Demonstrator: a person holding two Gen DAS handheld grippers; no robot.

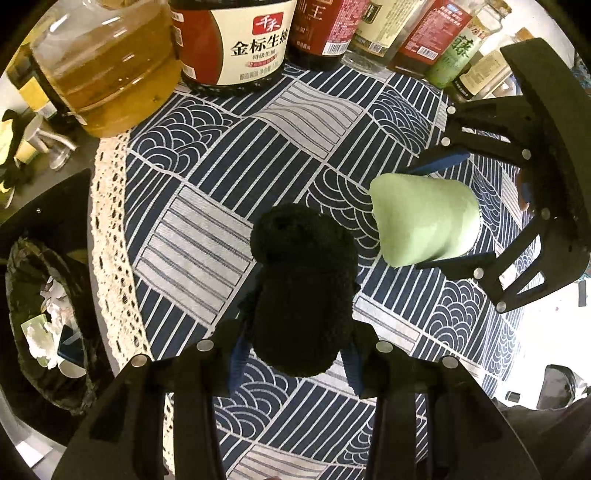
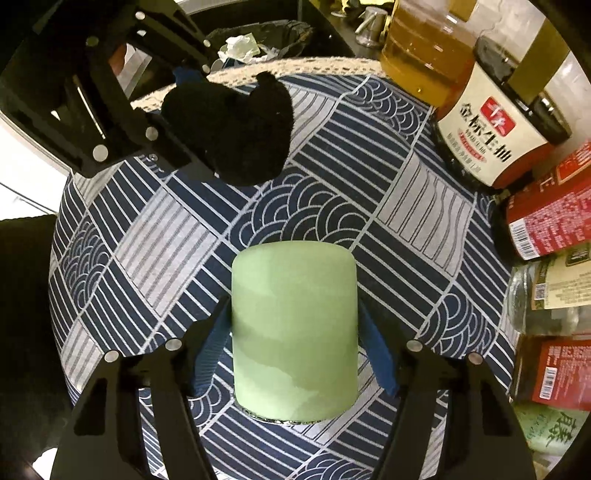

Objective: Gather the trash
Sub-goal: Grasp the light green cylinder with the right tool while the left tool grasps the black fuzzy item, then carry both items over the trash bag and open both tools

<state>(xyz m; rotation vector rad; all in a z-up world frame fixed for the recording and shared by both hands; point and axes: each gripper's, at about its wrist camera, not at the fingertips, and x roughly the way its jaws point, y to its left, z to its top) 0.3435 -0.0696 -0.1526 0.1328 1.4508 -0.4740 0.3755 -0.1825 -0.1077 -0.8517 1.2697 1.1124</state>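
Observation:
My left gripper (image 1: 295,354) is shut on a black fuzzy cloth wad (image 1: 301,288), held above the patterned tablecloth (image 1: 207,206). My right gripper (image 2: 293,354) is shut on a pale green paper cup (image 2: 293,332), gripped on both sides by the blue pads. In the left wrist view the green cup (image 1: 421,219) and the right gripper (image 1: 454,206) are to the right. In the right wrist view the black wad (image 2: 236,125) and the left gripper (image 2: 181,122) are at the upper left. A black-lined trash bin (image 1: 44,317) with crumpled paper sits off the table's left edge; it also shows in the right wrist view (image 2: 258,40).
An oil jug (image 1: 107,70), a soy sauce bottle (image 1: 236,44) and several other condiment bottles (image 1: 373,33) line the far edge of the table. A lace trim (image 1: 110,236) marks the table's left edge. Bottles (image 2: 546,229) crowd the right side in the right wrist view.

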